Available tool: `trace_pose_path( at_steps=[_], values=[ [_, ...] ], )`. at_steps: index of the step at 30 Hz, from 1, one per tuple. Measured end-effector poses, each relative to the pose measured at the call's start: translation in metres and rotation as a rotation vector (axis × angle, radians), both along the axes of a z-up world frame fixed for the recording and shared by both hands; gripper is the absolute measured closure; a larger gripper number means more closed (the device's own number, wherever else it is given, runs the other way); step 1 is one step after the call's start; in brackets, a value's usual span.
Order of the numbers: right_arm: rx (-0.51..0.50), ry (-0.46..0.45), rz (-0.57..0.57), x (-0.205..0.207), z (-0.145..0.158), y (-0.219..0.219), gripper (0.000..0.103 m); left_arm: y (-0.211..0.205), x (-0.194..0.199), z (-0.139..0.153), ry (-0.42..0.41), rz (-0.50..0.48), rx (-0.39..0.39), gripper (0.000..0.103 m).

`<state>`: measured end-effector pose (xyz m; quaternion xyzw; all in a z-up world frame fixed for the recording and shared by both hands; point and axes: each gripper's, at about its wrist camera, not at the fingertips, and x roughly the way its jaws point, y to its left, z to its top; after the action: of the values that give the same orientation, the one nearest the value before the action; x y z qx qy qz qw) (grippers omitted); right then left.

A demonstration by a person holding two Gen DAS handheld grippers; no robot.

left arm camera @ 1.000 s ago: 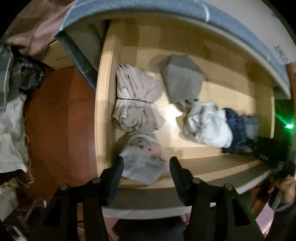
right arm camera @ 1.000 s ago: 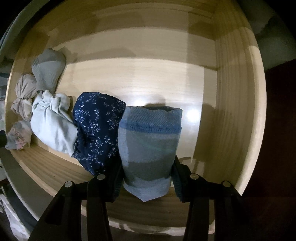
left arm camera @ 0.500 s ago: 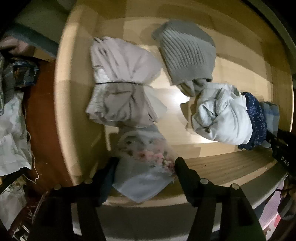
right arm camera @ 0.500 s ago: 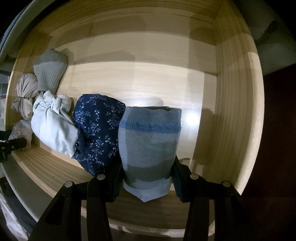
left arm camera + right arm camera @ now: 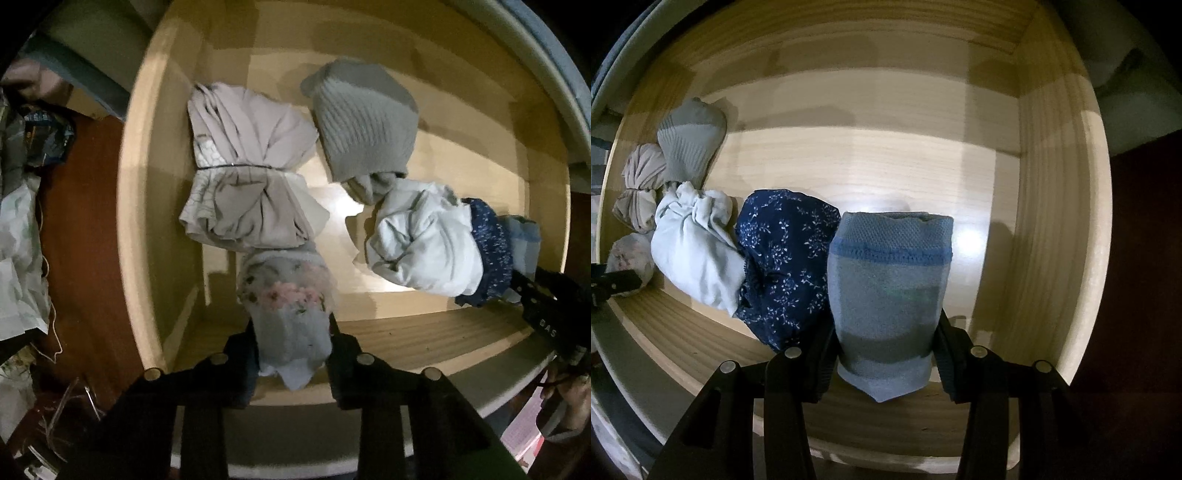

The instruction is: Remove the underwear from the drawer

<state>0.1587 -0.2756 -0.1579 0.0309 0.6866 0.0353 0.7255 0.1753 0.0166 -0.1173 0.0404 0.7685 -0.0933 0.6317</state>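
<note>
Underwear rolls in wood drawer (image 5: 1052,229): floral roll (image 5: 291,314) pinched by left gripper (image 5: 293,354), blue roll (image 5: 886,295) pinched by right gripper (image 5: 886,354); both point down.

text: "DAS" | on: right hand-held gripper (image 5: 541,314) | rest cut off

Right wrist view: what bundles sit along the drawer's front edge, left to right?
Floral pale bundle → white bundle → navy floral bundle → blue knit bundle, clamped in the right gripper jaws.

left gripper (image 5: 291,343) now clamping floral underwear (image 5: 288,306)
</note>
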Motion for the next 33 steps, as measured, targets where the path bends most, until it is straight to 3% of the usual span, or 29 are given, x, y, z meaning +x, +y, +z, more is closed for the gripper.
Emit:
trace_pose_path(
  at_steps=[10,18,27,33],
  values=[
    [-0.012,-0.008,-0.007,-0.003,0.0,0.003,0.061,0.006,0.002,0.037,-0.066,0.009,-0.043,0.073],
    [-0.036,-0.028,-0.007,-0.003,-0.002,0.01,0.062,0.011,-0.011,0.087,-0.179,-0.002,-0.099,0.074],
    [-0.082,-0.066,-0.021,-0.009,0.006,0.015,0.062,0.016,-0.018,0.129,-0.364,-0.001,-0.114,0.073],
    [-0.077,-0.071,-0.053,-0.018,0.008,0.018,0.062,0.015,-0.024,0.168,-0.538,-0.003,-0.116,0.073]
  ],
)
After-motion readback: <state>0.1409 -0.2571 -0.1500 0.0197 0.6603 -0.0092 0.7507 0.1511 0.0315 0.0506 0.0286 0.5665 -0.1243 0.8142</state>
